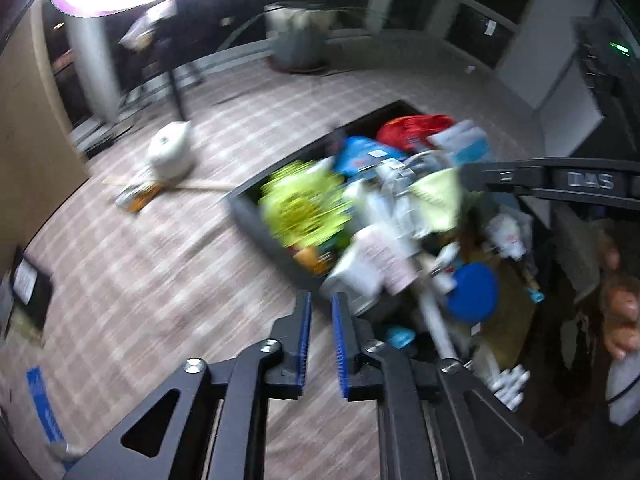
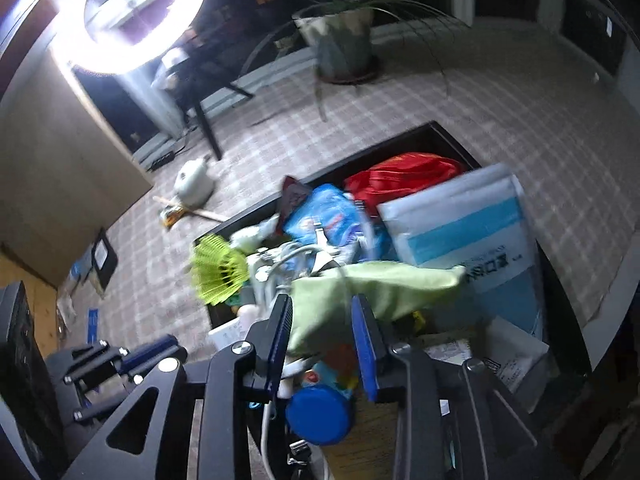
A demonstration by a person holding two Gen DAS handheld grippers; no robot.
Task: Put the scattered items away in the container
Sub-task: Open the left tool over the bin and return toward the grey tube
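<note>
You are letting the green cloth (image 2: 360, 292) fall from your right gripper's (image 2: 322, 320) spread jaws into the container (image 2: 448, 136); your left gripper (image 1: 320, 312), jaws slightly parted and empty, should seek the white bottle (image 1: 170, 152) next.

A lit ring light (image 2: 130, 16) and potted plant (image 2: 342, 40) stand on checked carpet (image 2: 500, 120)

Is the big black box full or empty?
Full. The black box is heaped above its rim: a red bag, a blue packet, a green cloth and a blue lid pile up.

Container (image 1: 256, 216) contents motion-smeared (left wrist view), near end behind jaws
</note>
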